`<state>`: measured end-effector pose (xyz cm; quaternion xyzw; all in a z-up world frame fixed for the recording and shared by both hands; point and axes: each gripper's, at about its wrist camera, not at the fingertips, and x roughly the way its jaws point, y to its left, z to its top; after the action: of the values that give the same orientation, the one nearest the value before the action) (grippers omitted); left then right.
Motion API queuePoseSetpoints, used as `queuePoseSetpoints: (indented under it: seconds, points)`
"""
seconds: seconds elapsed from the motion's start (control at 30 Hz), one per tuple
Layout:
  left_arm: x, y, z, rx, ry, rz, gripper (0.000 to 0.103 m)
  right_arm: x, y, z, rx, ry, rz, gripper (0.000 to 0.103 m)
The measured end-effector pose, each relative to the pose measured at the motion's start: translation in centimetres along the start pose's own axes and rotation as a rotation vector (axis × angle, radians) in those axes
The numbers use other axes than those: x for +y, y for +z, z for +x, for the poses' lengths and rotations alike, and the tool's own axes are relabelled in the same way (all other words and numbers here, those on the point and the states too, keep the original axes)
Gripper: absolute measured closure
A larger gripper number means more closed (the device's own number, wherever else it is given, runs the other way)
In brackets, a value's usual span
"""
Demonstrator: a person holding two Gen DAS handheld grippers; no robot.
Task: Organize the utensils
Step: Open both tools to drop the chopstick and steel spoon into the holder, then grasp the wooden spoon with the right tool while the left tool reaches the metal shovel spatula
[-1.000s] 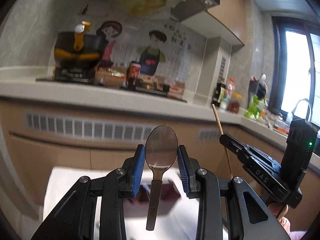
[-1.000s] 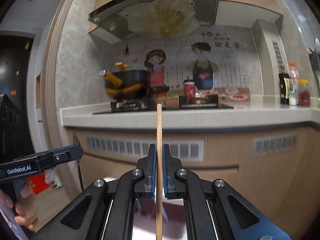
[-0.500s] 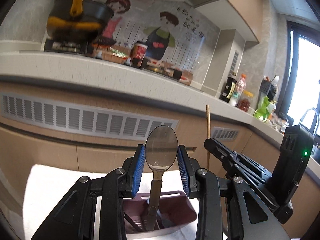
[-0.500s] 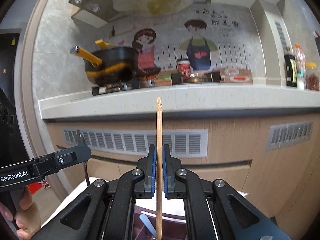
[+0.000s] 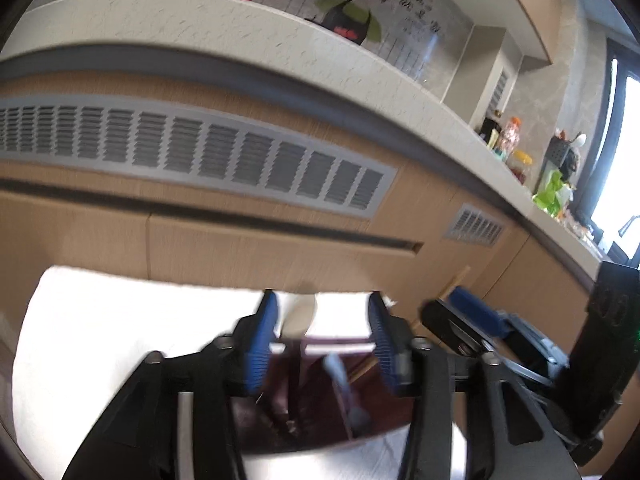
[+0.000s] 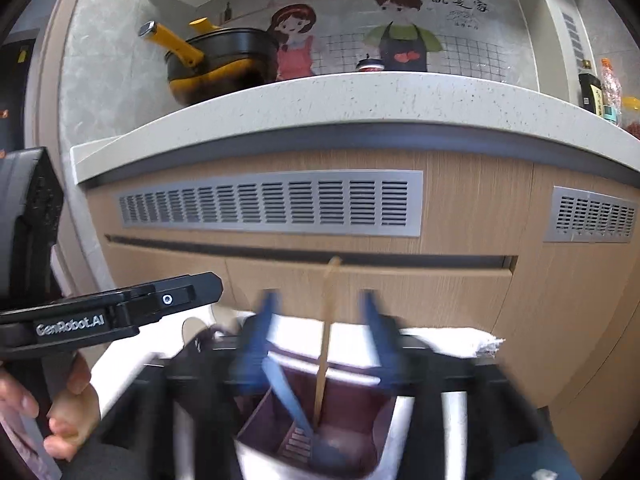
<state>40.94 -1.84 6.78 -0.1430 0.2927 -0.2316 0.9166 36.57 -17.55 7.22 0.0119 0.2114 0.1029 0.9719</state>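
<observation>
Right wrist view is showing the right gripper having just been opening, its jaws standing wide of the chopstick, which is dropping into the maroon utensil holder near the white cloth's far edge. The left gripper is likewise spreading clear of the spoon above that holder. Both are wisely lifting straight up afterwards, I judge, avoiding tipping it.

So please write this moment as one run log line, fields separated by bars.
left hand-held gripper: just opened, spoon loose | right hand-held gripper: just opened, chopstick loose | both over holder
</observation>
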Motion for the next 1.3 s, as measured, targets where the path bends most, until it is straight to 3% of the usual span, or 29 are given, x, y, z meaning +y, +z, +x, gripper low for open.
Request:
queuePoseSetpoints:
  seconds: [0.03,0.1,0.17,0.27,0.37,0.7,0.83,0.9,1.0,1.13,1.3]
  points:
    - [0.2,-0.5,-0.5,0.006,0.008,0.004,0.049,0.0,-0.3,-0.6,-0.010,-0.008,-0.004,0.037]
    - [0.6,-1.5,-1.5,0.019,0.031,0.023,0.049,0.4,-1.1,-2.2,-0.027,-0.046,-0.049,0.033]
    - [1.2,-2.7,-2.7,0.032,0.065,0.033,0.048,0.9,-1.8,-3.6,-0.036,-0.080,-0.092,0.014]
    - [2.4,-4.6,-4.7,0.065,0.099,0.016,0.046,1.6,-3.3,-6.3,-0.090,-0.119,-0.132,0.003]
    - [3.2,-6.9,-6.7,0.101,0.134,-0.008,0.042,2.6,-4.6,-8.5,-0.103,-0.149,-0.182,0.000]
    - [3.5,-14.7,-12.8,0.220,0.218,0.063,0.034,5.7,-10.2,-11.1,0.208,0.075,-0.296,0.000]
    - [4.3,-17.1,-14.7,0.260,0.232,0.030,0.033,8.4,-14.1,-12.8,0.345,0.305,-0.399,0.000]
    - [4.7,-18.1,-15.5,0.267,0.245,0.013,0.033,10.2,-16.2,-13.8,0.429,0.462,-0.464,0.001]
    - [5.1,-19.1,-16.4,0.273,0.260,-0.014,0.033,12.5,-18.9,-14.8,0.480,0.560,-0.572,0.005]
    - [5.3,-20.1,-17.5,0.275,0.274,-0.032,0.033,14.2,-21.3,-13.5,0.592,0.587,-0.644,0.048]
    - [6.0,-21.0,-18.6,0.287,0.294,-0.054,0.033,14.0,-21.3,-11.3,0.650,0.615,-0.642,0.049]
